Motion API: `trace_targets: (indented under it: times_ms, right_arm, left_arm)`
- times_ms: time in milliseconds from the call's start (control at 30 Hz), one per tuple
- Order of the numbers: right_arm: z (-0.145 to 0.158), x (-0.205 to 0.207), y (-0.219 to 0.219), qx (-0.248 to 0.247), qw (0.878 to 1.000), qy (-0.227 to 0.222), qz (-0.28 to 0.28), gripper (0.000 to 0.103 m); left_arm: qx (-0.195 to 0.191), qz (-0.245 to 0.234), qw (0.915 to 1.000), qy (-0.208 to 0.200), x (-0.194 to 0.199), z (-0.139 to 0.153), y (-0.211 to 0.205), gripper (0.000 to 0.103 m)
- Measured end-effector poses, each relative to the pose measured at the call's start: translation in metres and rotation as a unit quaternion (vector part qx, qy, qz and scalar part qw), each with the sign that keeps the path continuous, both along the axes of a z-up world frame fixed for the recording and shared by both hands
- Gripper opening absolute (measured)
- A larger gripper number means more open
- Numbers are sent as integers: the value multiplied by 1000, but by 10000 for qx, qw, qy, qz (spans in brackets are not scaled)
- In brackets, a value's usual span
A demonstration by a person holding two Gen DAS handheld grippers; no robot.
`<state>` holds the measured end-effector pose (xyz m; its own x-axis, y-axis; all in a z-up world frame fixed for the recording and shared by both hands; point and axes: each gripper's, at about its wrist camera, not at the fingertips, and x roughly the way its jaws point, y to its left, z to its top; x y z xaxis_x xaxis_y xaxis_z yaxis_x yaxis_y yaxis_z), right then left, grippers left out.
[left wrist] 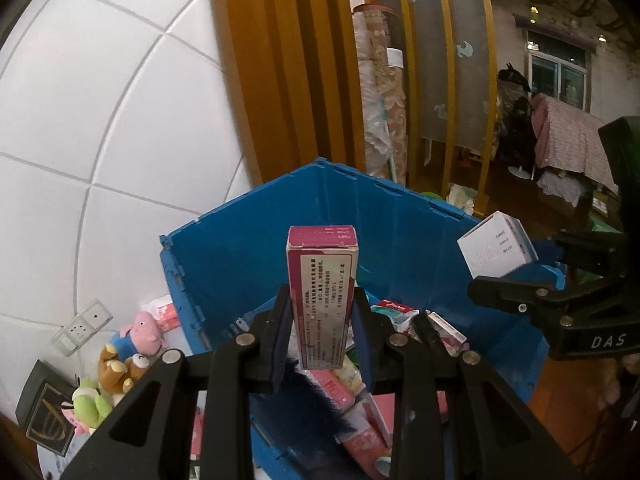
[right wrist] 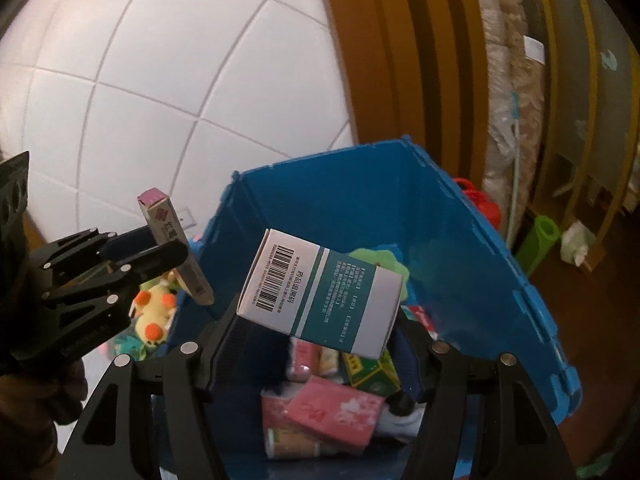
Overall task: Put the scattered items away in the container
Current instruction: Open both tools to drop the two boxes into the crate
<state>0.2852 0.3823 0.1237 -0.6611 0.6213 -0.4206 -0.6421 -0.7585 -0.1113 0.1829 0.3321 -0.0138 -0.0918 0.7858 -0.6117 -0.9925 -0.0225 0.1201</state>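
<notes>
Grippers both pinch boxes over the blue plastic crate [left wrist: 320,216]: left gripper [left wrist: 322,320] holds the tall pink cardboard box [left wrist: 322,280], right gripper [right wrist: 320,340] the white-and-teal one [right wrist: 320,300]; lower each before letting go.

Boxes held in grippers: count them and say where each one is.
2. The pink box stands between the left gripper fingers; the white-and-teal box is in the right gripper. Both are above the blue crate.
</notes>
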Motion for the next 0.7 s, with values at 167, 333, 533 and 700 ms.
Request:
trace_targets:
  times_ms: [167, 333, 533, 700]
  right_arm:
    - [0, 2, 7, 17, 9996, 27, -286, 71]
    - [5, 4, 11, 33, 9987, 143, -482, 102]
    - [5, -8, 4, 52, 9991, 119, -400, 103]
    - [-1, -29, -11, 37, 9998, 46, -183, 103]
  left_arm:
    - [46, 21, 9998, -214, -6, 3, 10, 44]
    - [234, 430, 9978, -455, -31, 8, 1, 103]
    - [250, 946, 9941, -465, -70, 3, -30, 103]
    - [180, 1397, 9892, -412, -102, -5, -70, 103]
